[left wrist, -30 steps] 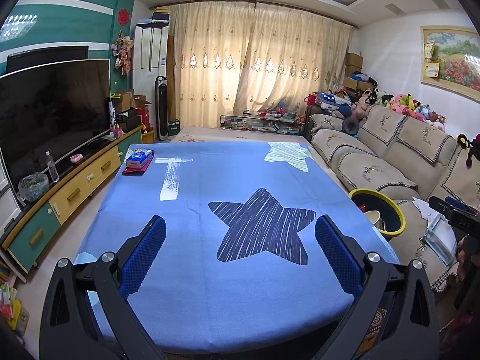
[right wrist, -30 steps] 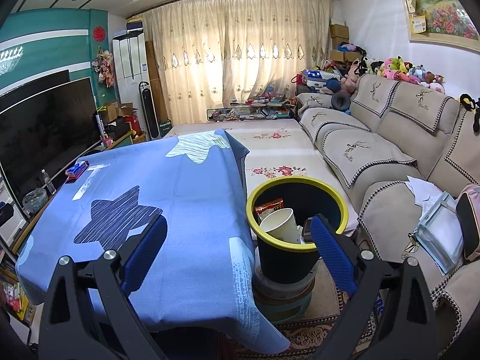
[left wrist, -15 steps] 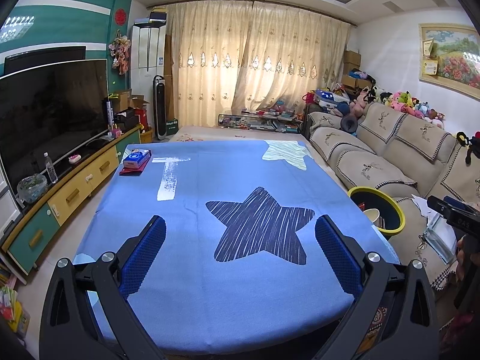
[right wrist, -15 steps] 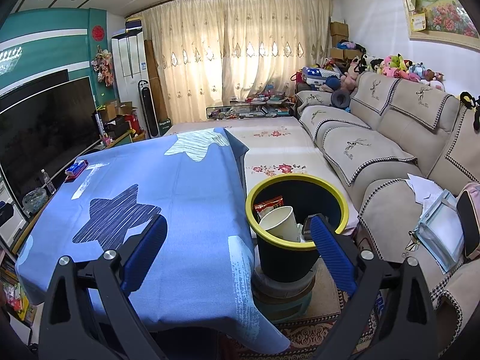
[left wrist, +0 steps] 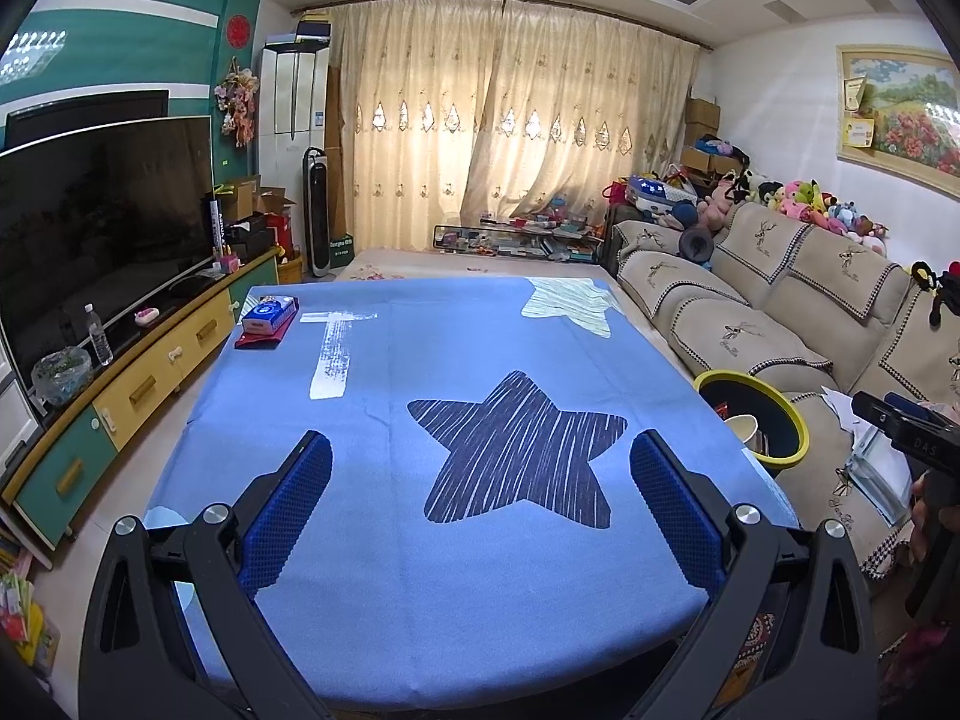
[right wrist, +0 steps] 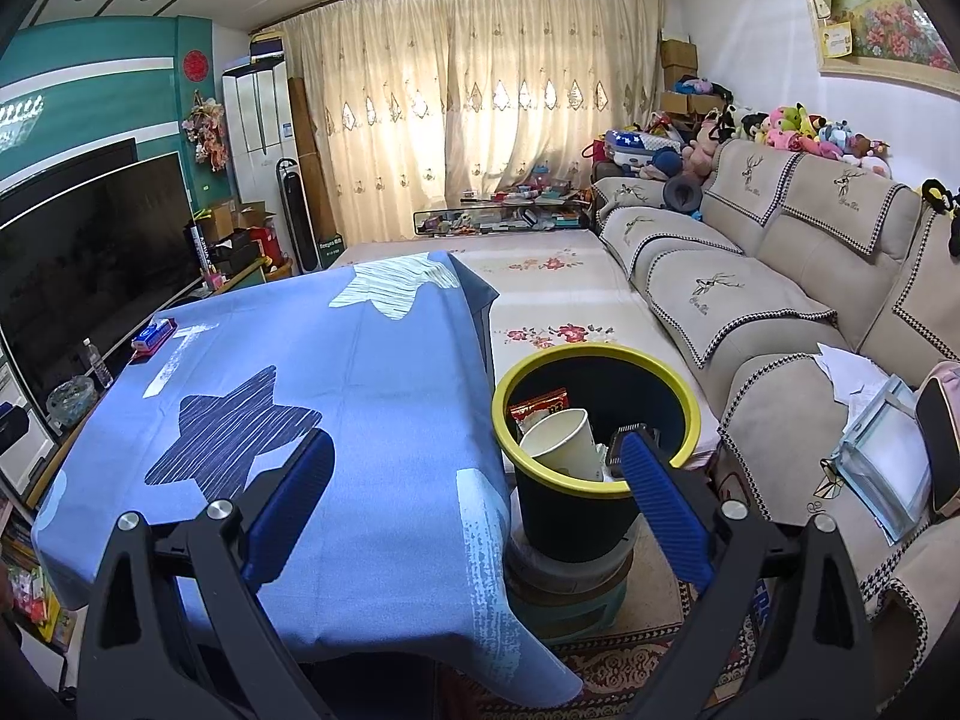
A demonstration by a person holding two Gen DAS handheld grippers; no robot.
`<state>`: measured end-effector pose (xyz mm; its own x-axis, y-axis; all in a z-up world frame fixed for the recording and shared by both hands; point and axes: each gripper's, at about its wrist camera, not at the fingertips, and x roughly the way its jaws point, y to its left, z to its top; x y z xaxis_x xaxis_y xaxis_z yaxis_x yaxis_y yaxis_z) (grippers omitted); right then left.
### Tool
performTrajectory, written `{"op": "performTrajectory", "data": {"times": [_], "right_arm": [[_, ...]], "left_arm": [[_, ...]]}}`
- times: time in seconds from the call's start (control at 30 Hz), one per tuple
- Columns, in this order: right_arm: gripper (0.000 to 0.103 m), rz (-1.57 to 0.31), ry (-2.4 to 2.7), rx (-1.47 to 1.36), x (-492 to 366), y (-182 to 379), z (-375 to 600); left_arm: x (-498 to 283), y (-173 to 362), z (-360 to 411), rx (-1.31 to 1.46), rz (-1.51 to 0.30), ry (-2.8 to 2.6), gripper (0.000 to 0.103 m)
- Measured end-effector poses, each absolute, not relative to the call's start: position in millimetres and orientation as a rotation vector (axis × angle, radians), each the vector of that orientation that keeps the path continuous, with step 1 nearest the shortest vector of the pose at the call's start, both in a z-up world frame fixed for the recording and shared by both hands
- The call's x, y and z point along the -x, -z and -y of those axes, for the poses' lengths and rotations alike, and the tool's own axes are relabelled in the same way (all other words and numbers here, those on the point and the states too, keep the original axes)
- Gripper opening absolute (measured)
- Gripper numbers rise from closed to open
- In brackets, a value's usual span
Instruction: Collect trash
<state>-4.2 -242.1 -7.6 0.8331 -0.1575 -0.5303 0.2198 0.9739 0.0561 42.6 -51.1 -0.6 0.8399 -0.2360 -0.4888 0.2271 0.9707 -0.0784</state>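
A black bin with a yellow rim [right wrist: 600, 414] stands on a low stool beside the table's right edge; inside lie a white paper cup [right wrist: 561, 441], a red wrapper [right wrist: 537, 405] and a dark item. The bin [left wrist: 762, 420] also shows at the right in the left wrist view. My right gripper [right wrist: 477, 492] is open and holds nothing, hovering near the table's front right corner, its right finger in front of the bin. My left gripper [left wrist: 480, 504] is open and holds nothing, above the near part of the blue star-patterned tablecloth [left wrist: 480, 360].
A blue box on a red packet [left wrist: 267, 321] lies at the table's far left corner. A beige sofa [right wrist: 780, 312] runs along the right, with papers and a clear folder [right wrist: 882, 468] on it. A TV [left wrist: 90, 228] and cabinet line the left wall.
Both views have shifted only slightly; the grippers stay open and nothing was taken hold of or let go.
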Motion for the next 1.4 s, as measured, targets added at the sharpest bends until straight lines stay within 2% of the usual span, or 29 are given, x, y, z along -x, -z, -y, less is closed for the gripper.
{"op": "performTrajectory", "data": {"times": [1.4], "right_arm": [[0.092, -0.557, 0.2, -0.12, 2.9, 10.2, 240.8]], "left_arm": [[-50.8, 3.4, 53.0, 0.026, -0.54, 0.279, 0.098]]}}
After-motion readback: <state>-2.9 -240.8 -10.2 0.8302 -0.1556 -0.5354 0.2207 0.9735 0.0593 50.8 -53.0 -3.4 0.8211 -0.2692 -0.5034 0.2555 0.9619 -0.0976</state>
